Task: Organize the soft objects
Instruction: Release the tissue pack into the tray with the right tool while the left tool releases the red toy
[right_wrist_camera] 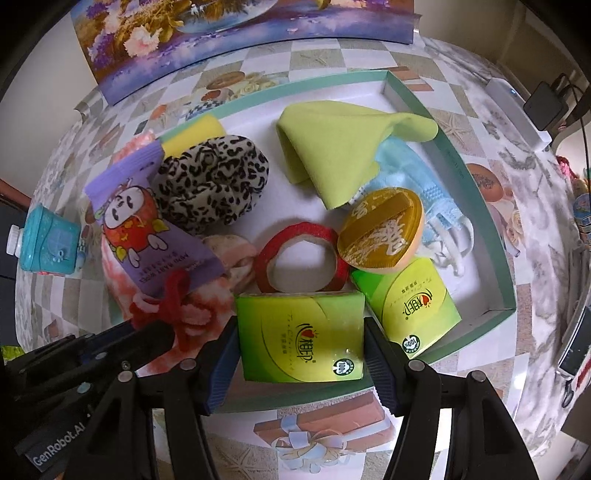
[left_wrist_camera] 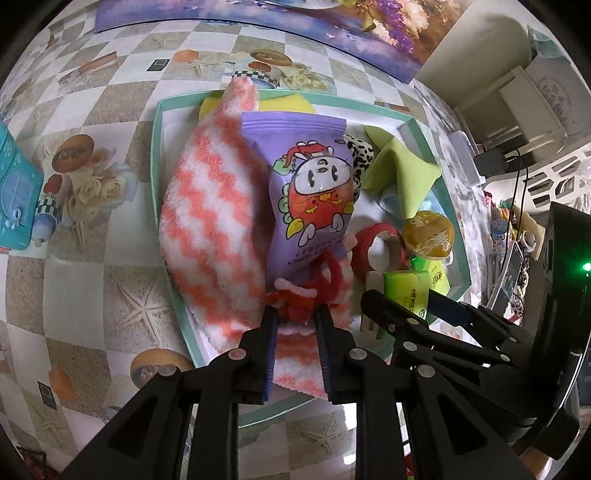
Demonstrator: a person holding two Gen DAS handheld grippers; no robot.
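Observation:
A shallow teal-rimmed tray (right_wrist_camera: 506, 266) holds the soft things. My left gripper (left_wrist_camera: 293, 312) is shut on a red and white fuzzy pipe-cleaner twist (left_wrist_camera: 306, 291), over a pink and white zigzag fleece sock (left_wrist_camera: 210, 221) and a purple snack packet (left_wrist_camera: 314, 192). My right gripper (right_wrist_camera: 299, 332) is shut on a green tissue pack (right_wrist_camera: 299, 336) at the tray's near edge. A second green tissue pack (right_wrist_camera: 410, 306), a red tape ring (right_wrist_camera: 301, 258), a leopard scrunchie (right_wrist_camera: 210, 181), a lime cloth (right_wrist_camera: 332, 147) and a gold-lidded puff (right_wrist_camera: 380, 229) lie in the tray.
A teal toy box (right_wrist_camera: 48, 240) stands left of the tray on the checkered tablecloth (left_wrist_camera: 92, 258). A floral poster (right_wrist_camera: 240, 29) leans at the back. A yellow sponge (right_wrist_camera: 192, 133) and a blue face mask (right_wrist_camera: 432, 195) lie in the tray. A charger and cable (right_wrist_camera: 546, 103) sit far right.

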